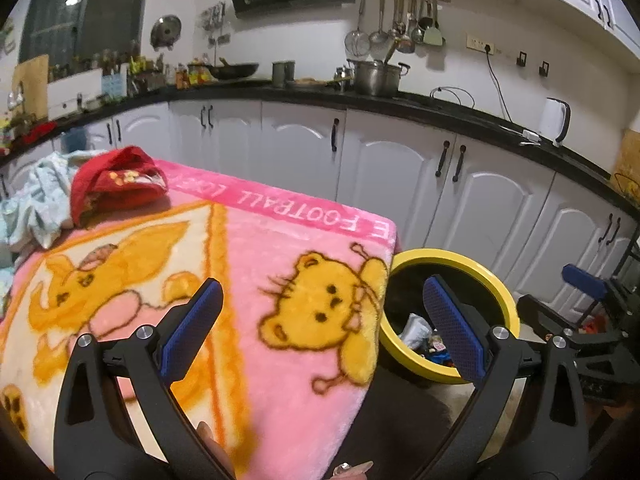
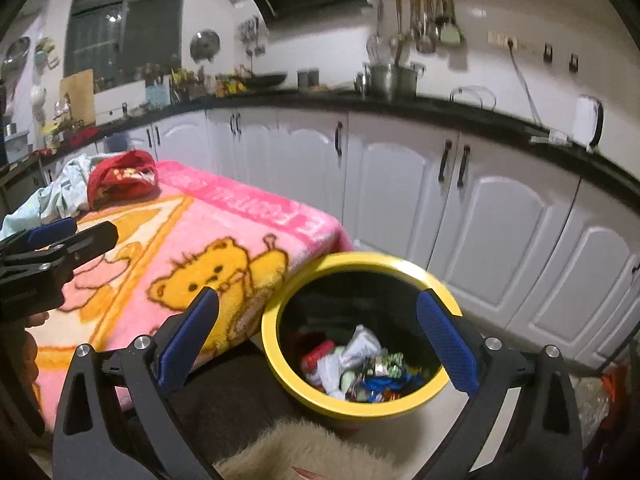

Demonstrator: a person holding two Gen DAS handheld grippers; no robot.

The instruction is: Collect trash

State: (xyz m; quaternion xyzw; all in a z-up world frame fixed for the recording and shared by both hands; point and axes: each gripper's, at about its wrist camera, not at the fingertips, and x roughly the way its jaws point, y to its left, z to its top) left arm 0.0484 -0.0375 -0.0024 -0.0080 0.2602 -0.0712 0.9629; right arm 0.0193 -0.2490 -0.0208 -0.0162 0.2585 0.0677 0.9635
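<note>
Right wrist view, yellow-rimmed bin [image 2: 276, 344] just beside blanket edge [image 2: 312, 236], tongs [image 2: 318, 334] spread

At lower right in my left view, the pink bear-print blanket [image 1: 280, 264] hides part of the yellow-rimmed round bin [image 1: 496, 280]; its crumpled wrappers [image 2: 360, 364] blur together.

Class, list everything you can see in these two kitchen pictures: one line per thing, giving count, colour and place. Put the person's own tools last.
Blanket: one, pink with yellow bears, covering the table.
Bin: one, yellow rim, on the floor beside the table.
Trash: a mixed pile, many colours, inside the bin.
Red cloth: one, far table corner.
Pale cloth: one, beside the red cloth.
Pot: one, steel, on the counter.
Left gripper: black, blue pads, open, empty.
Right gripper: same, open over the bin.
</note>
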